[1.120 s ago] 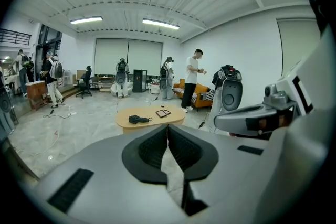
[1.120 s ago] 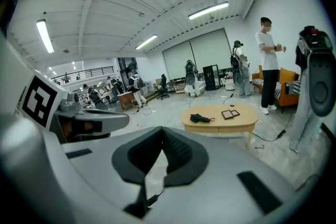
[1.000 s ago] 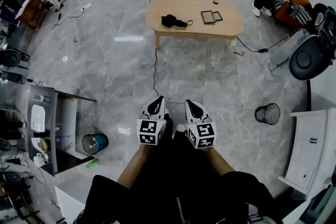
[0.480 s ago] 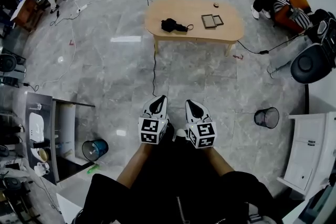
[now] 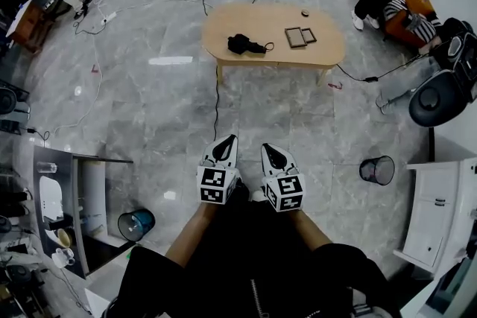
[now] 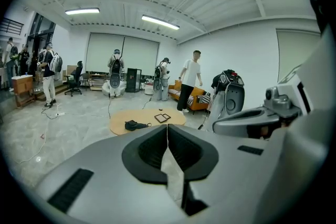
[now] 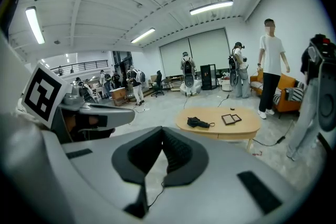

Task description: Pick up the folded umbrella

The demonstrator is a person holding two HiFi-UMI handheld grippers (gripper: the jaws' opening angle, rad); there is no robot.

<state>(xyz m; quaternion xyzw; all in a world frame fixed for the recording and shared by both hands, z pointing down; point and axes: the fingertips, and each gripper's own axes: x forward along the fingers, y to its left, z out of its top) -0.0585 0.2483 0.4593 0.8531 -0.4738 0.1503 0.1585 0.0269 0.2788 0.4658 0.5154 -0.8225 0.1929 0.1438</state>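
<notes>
Ahead, folded umbrella [image 5: 242, 45] (black), on wooden table [image 5: 328, 45]

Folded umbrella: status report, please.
Left gripper and right gripper shut, empty. Folded umbrella lies on table, far ahead, untouched. Cable runs along floor between.

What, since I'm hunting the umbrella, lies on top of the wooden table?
On the wooden table lie the folded black umbrella, two flat dark-framed panels and a small round dark item. The tabletop beneath them is covered, so anything under them cannot be seen.
</notes>
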